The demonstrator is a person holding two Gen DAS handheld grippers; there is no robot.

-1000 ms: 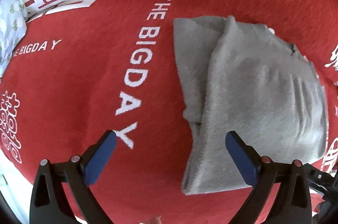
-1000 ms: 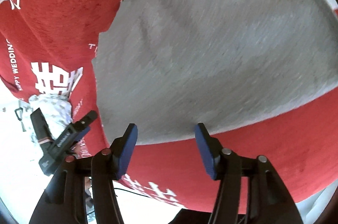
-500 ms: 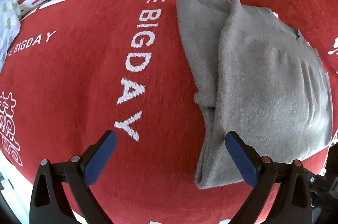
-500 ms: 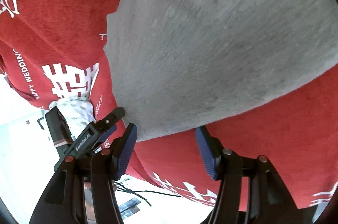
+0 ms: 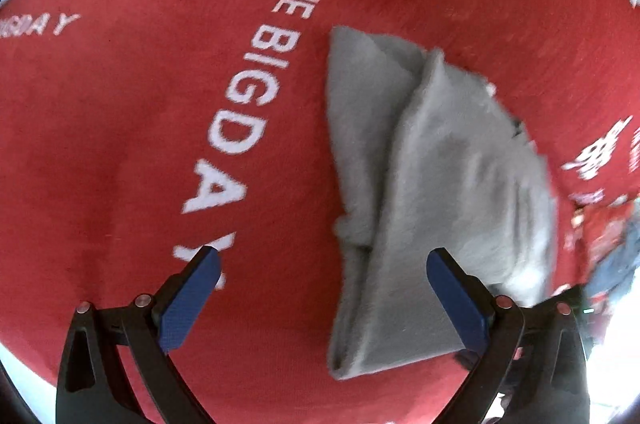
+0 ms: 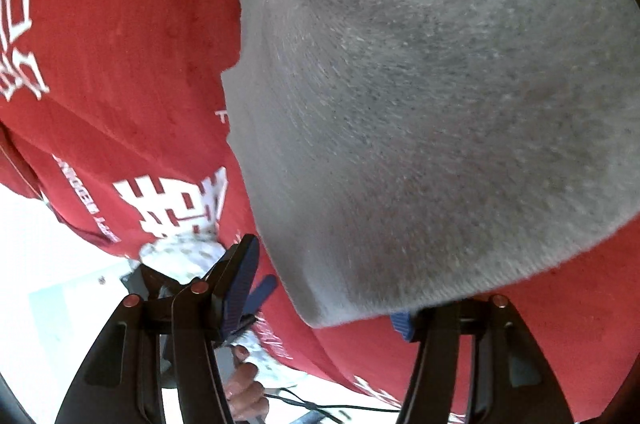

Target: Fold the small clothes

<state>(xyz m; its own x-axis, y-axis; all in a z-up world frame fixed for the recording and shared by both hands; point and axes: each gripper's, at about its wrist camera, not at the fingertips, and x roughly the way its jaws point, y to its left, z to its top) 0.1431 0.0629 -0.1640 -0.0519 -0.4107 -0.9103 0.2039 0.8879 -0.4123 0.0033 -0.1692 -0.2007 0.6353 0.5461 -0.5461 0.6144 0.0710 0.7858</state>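
A red cloth [image 5: 120, 112] printed with white lettering is covering the bench. Nearest, the left claw [image 5: 324, 300] is hovering wide apart over the grey garment's [image 5: 440, 184] folded edge. The right claw [image 6: 324, 288] has been closing, fabric lying between its jaws; whether they are pinching it yet cannot be told. Soft, light and limp, the garment is probably best gripped at that near hem. Only the left view is showing its layered fold.

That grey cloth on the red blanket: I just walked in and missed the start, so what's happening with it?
A person with a gripper in each hand is folding a small grey fleece garment lying on a red blanket printed "THE BIG DAY". It is already folded partway. The left gripper hangs open above its near end. The right gripper has just been closing around the garment's near edge, with the cloth between its jaws; whether the pads press it yet I cannot tell.
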